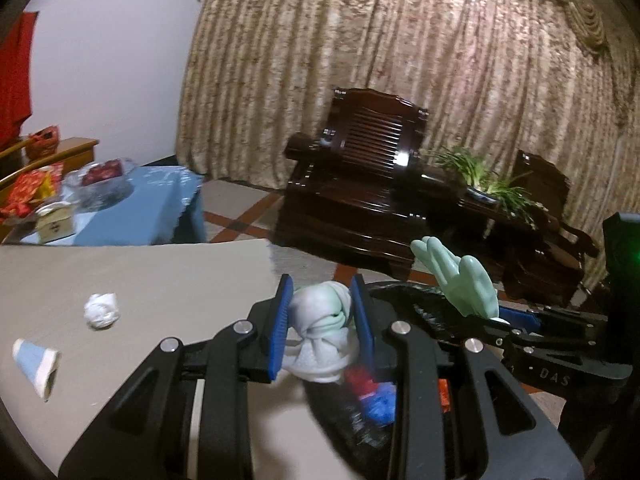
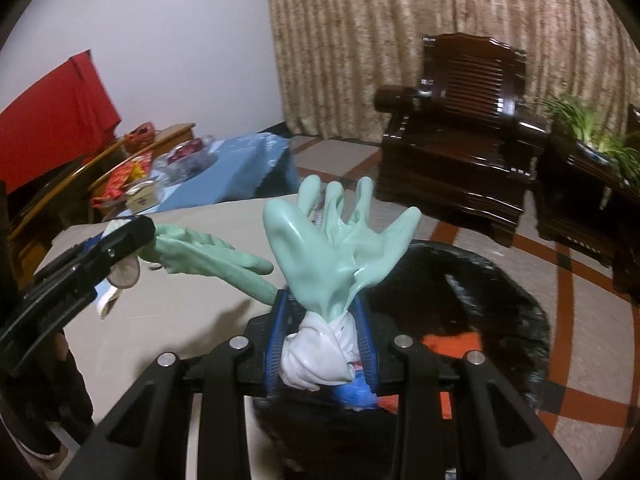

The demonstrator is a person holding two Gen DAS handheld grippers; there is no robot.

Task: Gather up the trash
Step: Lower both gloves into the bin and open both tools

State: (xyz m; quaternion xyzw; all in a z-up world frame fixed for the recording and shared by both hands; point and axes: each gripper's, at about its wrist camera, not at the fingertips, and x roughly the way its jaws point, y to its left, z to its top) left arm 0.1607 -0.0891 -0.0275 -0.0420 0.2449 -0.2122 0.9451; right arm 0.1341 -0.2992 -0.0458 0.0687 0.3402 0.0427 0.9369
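Gloves: two pale green rubber gloves were held, one per gripper. The right glove (image 2: 340,248) stood fingers-up above the bin; the left glove (image 1: 320,332) was bunched at its white cuff, its fingers trailing over the table edge in the right wrist view.
Right gripper (image 2: 324,344): blue pads were pressed onto the twisted white cuff of the right glove.
Left gripper (image 1: 322,328): pads were pinched on the left glove's cuff, beside the bin rim.
Bin (image 2: 500,300): a black-lined trash bin was seen just beside the table, under and ahead of both grippers; red, orange and blue refuse was already inside.
Table (image 1: 160,280): a beige top was noted, with a crumpled paper ball (image 1: 102,311) and a tipped blue-and-white paper cup (image 1: 36,366) uncollected, well apart from the bin.
Risk, release: judged that the left glove, held near the rim, could fall partly on the table or drape over the liner if let go there.
Risk, cling: judged that soft rubber could stick to a pad and not drop cleanly.
Risk, crowding: judged that the two grippers, held near each other, could collide.
Risk, liner: judged that the loose liner could be dragged inward by a snagged glove.
Writing: "DAS" was read on the right gripper's body in the left wrist view (image 1: 554,376); no other legible text was found.
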